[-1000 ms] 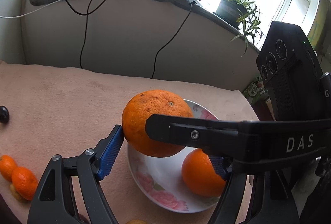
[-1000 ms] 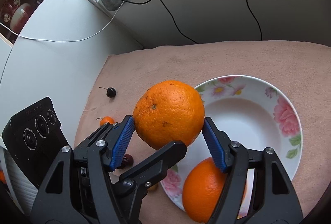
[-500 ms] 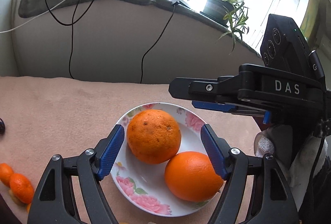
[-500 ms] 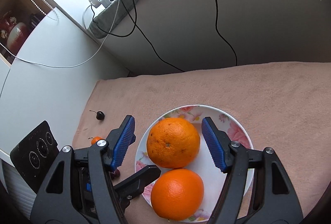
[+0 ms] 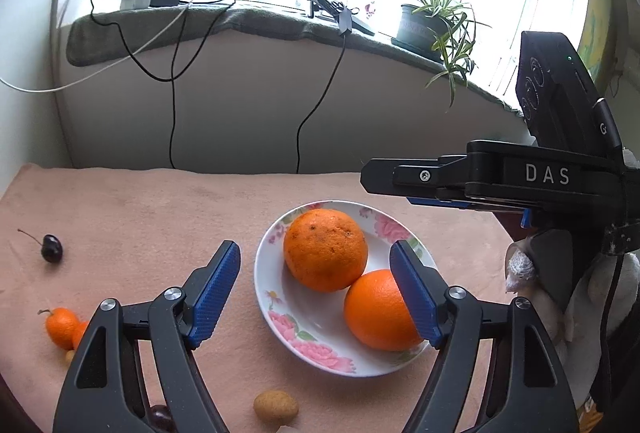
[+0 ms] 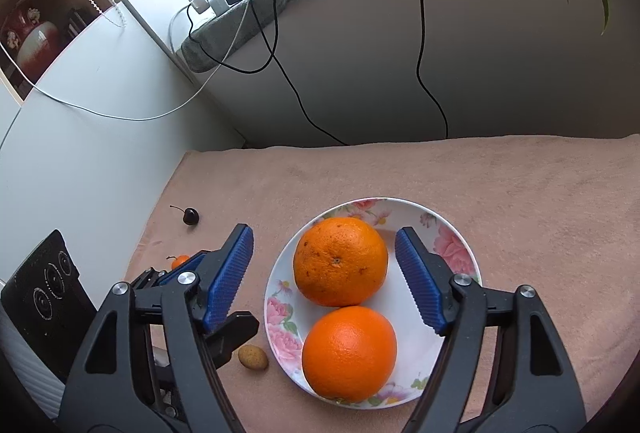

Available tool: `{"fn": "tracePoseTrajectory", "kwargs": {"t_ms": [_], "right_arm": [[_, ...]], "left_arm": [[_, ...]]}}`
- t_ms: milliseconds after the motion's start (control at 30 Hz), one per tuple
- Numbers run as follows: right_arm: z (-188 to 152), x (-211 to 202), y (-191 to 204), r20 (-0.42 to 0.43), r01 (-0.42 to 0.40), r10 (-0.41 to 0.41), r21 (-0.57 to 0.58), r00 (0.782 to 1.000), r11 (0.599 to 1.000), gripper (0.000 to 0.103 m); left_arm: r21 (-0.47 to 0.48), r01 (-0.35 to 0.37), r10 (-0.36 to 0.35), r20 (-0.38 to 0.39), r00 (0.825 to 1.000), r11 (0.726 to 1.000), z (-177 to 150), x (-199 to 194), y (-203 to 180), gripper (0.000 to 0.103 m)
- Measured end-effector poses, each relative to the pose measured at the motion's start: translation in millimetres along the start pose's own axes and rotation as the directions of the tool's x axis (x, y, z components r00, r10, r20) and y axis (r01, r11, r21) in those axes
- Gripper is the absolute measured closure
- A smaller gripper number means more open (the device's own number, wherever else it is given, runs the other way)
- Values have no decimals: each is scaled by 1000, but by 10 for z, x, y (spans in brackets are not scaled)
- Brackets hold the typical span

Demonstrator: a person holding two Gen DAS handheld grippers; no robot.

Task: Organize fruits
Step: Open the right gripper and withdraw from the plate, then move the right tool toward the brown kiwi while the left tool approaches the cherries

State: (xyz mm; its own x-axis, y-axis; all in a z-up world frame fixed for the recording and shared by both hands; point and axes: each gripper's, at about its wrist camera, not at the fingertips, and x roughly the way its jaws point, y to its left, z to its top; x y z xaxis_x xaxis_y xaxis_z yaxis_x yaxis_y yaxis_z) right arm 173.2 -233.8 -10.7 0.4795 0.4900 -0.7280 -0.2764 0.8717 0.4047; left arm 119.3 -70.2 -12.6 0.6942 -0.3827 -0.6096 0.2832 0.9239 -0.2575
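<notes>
Orange fruit: two oranges (image 6: 340,260) touching in a floral plate (image 6: 456,245)
Fingers: right gripper (image 6: 324,277) and left gripper (image 5: 316,293) both apart, empty
Surface: pink cloth (image 6: 520,193); cherry (image 6: 191,216) well apart
Room: windowsill plant (image 5: 436,21)

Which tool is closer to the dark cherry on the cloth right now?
Left. The left tool hangs open by the plate's cherry-side edge, with the cherry off to its left. The right tool, also open, straddles the oranges on the plate, farther from it.
</notes>
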Motion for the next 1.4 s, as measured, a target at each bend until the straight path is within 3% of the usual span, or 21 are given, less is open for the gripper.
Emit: {"fn": "tracePoseTrajectory", "kwargs": {"t_ms": [367, 500, 767, 1100, 1267, 1333, 1400], "right_arm": [[-319, -169, 299, 70, 56, -46, -141, 996, 988, 22], [-465, -235, 412, 105, 56, -37, -186, 994, 981, 22], [-790, -294, 685, 125, 49, -13, -288, 992, 956, 22], [-1250, -187, 831, 30, -40, 52, -304, 998, 952, 22], [-1433, -102, 810, -7, -48, 48, -285, 999, 957, 23], [-1461, -40, 796, -37, -65, 57, -270, 998, 961, 35], [-1488, 21, 785, -54, -65, 53, -267, 997, 962, 39]], "left_arm": [[14, -81, 81, 28, 996, 997, -177, -381, 167, 22], [16, -141, 141, 41, 989, 990, -256, -549, 310, 22], [-79, -225, 228, 32, 973, 971, -521, -881, 808, 22], [-147, -232, 229, -34, 973, 962, -1007, -1017, 1068, 23], [-166, -199, 192, -56, 980, 966, -1133, -963, 1023, 35], [-174, -173, 163, -70, 984, 969, -1166, -907, 1010, 39], [-175, -152, 139, -83, 987, 973, -1182, -855, 990, 44]]}}
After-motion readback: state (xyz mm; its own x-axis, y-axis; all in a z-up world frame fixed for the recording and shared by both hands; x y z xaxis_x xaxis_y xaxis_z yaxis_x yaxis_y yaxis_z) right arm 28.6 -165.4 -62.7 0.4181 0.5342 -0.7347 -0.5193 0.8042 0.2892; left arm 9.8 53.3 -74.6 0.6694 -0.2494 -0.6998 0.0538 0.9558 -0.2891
